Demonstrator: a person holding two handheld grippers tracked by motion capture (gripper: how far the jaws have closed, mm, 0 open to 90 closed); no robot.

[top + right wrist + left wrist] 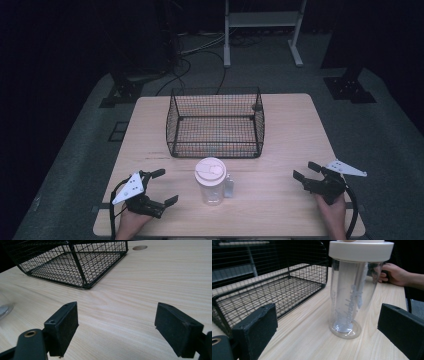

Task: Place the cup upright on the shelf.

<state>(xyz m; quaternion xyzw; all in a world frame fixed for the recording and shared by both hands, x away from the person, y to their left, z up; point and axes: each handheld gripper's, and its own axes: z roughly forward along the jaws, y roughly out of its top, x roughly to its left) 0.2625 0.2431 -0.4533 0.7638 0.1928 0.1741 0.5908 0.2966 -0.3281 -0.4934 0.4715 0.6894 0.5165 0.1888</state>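
Observation:
A clear plastic tumbler (210, 181) with a white lid stands upright near the table's front middle; in the left gripper view the tumbler (352, 290) rises just beyond my jaws. A small clear bottle (228, 186) stands right beside it. My left gripper (166, 187) rests open at the front left, a short way from the tumbler. My right gripper (306, 171) is open at the front right, holding nothing. In the right gripper view my right gripper (116, 327) hovers over bare wood.
A black wire basket (215, 122) sits empty at the table's middle, behind the tumbler; its corner (82, 277) lies ahead of my right jaws. The wooden table (285, 130) has a cable hole (140, 247). Dark floor, cables and a white stand lie beyond.

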